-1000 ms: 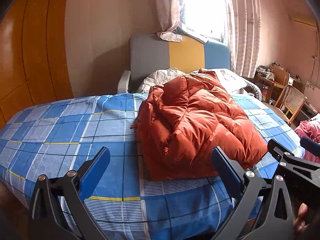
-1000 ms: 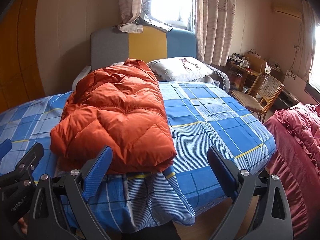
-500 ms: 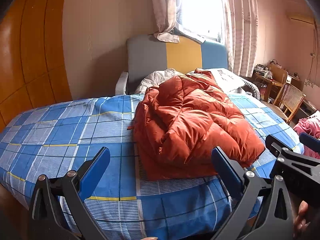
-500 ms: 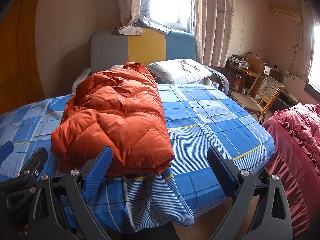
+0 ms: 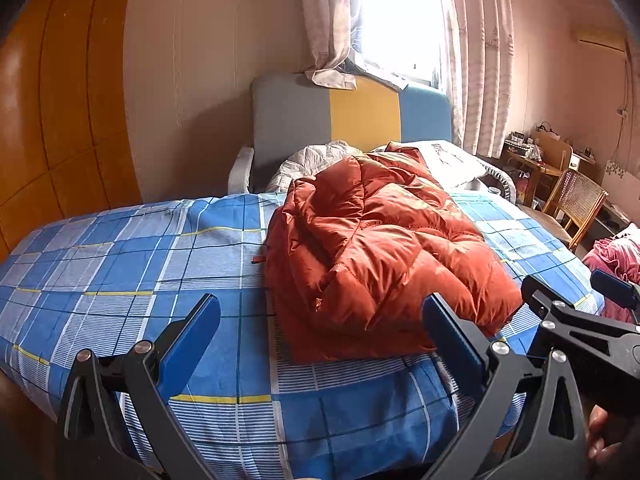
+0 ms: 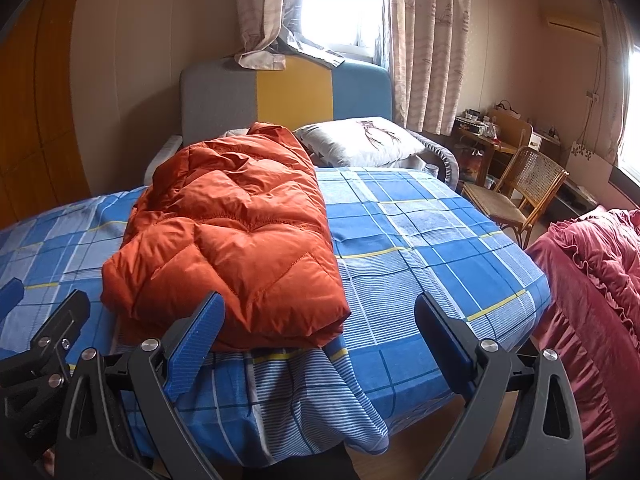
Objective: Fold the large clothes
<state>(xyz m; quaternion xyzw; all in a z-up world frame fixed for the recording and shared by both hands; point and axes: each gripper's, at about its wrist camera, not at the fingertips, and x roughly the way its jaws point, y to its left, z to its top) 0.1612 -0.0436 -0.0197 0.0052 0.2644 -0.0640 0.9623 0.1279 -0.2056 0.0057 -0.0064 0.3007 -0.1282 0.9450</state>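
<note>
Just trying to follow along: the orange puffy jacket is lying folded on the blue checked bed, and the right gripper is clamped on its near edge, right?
Not quite. The right gripper is open and holds nothing, as the right wrist view shows. The orange jacket does lie folded on the blue checked bed.

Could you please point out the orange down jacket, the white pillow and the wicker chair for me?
orange down jacket [image 6: 236, 236], right wrist view, on its quilted top panel.
white pillow [image 6: 360, 140], right wrist view, on its printed face.
wicker chair [image 6: 534, 174], right wrist view, on its woven backrest.
</note>
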